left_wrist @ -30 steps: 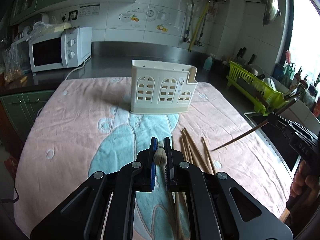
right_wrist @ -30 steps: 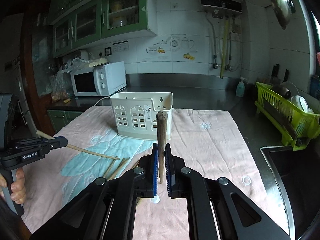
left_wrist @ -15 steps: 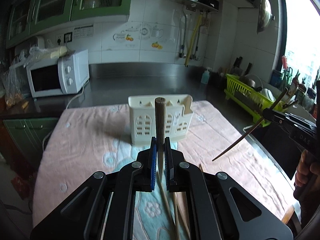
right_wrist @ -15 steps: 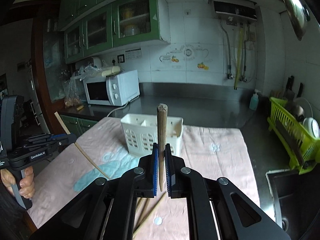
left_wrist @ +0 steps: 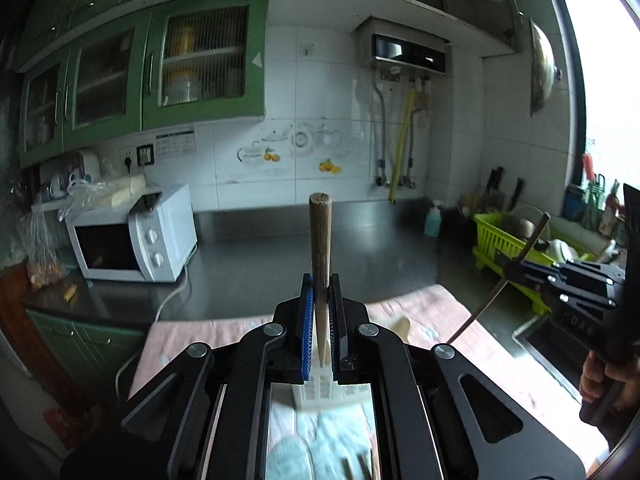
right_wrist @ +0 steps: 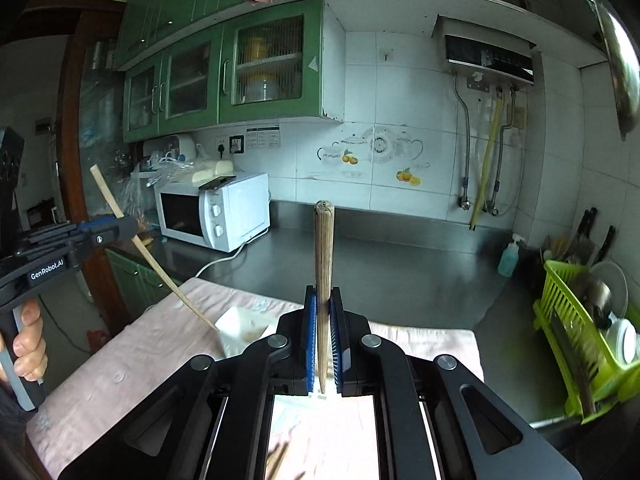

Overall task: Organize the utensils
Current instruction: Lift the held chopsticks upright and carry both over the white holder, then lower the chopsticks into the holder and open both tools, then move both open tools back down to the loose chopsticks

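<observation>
My left gripper (left_wrist: pixel 320 312) is shut on a wooden chopstick (left_wrist: pixel 320 240) that stands upright above the white utensil holder (left_wrist: pixel 320 390), which shows below the jaws. My right gripper (right_wrist: pixel 324 328) is shut on another wooden chopstick (right_wrist: pixel 324 260), also upright. The holder (right_wrist: pixel 240 330) shows partly in the right wrist view, its top open. In the right wrist view the left gripper (right_wrist: pixel 116 232) holds its chopstick (right_wrist: pixel 160 272) with the tip at the holder's rim. In the left wrist view the right gripper (left_wrist: pixel 516 272) holds its chopstick (left_wrist: pixel 484 308) slanted over the pink towel (left_wrist: pixel 448 320).
Loose chopsticks (left_wrist: pixel 356 466) lie on the towel near me. A white microwave (left_wrist: pixel 132 240) stands at the back left on the steel counter (left_wrist: pixel 280 256). A green dish rack (right_wrist: pixel 580 328) and the sink (left_wrist: pixel 536 344) are at the right.
Both grippers have lifted and tilted up with their chopsticks and come nearer the holder, which now sits under the jaws. The left chopstick's tip has reached the holder's rim.
</observation>
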Available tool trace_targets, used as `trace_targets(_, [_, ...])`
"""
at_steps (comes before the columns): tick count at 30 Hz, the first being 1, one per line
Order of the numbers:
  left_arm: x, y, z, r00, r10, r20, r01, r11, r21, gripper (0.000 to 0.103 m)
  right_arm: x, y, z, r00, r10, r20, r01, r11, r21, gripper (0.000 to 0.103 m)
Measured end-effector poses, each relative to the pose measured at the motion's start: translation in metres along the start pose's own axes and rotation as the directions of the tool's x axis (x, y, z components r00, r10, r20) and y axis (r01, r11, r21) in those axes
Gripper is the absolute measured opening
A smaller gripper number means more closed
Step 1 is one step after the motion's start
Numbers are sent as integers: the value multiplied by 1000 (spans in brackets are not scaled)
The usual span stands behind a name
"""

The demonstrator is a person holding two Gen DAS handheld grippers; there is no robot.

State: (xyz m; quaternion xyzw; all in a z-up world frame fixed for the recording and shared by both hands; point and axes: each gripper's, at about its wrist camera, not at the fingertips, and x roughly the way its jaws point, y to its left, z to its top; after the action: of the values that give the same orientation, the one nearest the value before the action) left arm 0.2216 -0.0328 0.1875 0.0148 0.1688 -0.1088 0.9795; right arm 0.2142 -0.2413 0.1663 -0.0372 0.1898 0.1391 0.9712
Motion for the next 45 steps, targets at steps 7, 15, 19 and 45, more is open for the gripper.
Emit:
trace_targets(7, [54,8,6,999,19,-35,-20,999,-25,6,53,-11,5,1000,1,-27,0,1000,24,7])
trace_targets(15, [94,19,-20,992,31,-122,-37,998,-47,6,102,-11,-19,993,10,-119,-6,999,36,7])
trace_targets(19, [105,24,-32,987,14,-160,-24,998,-61,6,116,-7,-32,987,8,-157,-3,999,34,7])
trace_targets(45, [-34,19,-83,991,7,-130,-19,996,-89,32,-46,54,-175,964,11,-265,29,989,146,39])
